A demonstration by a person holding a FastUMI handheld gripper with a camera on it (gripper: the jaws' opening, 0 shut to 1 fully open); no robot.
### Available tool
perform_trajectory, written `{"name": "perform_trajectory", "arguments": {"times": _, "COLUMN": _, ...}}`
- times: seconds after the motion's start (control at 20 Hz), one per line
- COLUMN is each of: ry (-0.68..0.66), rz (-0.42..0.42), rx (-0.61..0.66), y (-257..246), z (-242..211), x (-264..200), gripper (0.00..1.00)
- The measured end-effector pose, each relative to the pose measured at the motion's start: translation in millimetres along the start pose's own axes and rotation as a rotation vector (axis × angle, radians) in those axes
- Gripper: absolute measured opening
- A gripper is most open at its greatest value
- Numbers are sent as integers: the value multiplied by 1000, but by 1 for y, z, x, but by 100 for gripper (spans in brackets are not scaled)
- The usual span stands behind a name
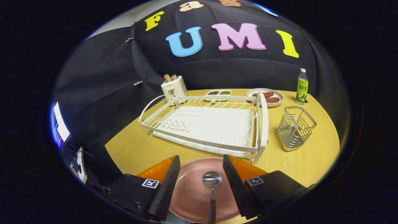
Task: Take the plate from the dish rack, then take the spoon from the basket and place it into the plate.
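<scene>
A pink plate (189, 193) lies flat on the wooden table (130, 149), just in front of the white dish rack (199, 143). A metal spoon (212, 179) rests in the plate, bowl pointing toward the rack and handle running back toward me. My gripper (201, 157) hovers over the plate, open. Its two fingers stand wide apart on either side of the spoon and neither touches it. The rack holds no dishes. The wire basket (295, 127) stands to the right of the rack with nothing showing inside it.
Behind the rack stand a white toaster (173, 88) with bread in it, a small two-part dish (219, 93) and a white plate of sausages (266, 95). A green-labelled bottle (302, 86) stands at the far right. A lit screen (59, 124) is off the table's left side.
</scene>
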State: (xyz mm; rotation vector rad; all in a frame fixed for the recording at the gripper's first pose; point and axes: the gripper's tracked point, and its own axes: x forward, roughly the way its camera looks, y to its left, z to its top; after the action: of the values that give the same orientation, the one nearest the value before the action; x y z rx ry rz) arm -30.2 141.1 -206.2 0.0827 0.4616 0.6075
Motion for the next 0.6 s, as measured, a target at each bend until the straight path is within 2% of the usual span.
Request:
{"name": "perform_trajectory", "arguments": {"times": 0.15, "ry": -32, "rz": -13, "rx": -2, "y": -8, "z": 26, "x": -15, "gripper": 98}}
{"name": "perform_trajectory", "arguments": {"times": 0.35, "ry": -110, "rz": -46, "rx": 2, "y": -16, "z": 72, "x": -43, "gripper": 99}}
{"name": "perform_trajectory", "arguments": {"times": 0.6, "ry": -247, "rz": -136, "rx": -23, "y": -33, "z": 136, "x": -96, "gripper": 98}}
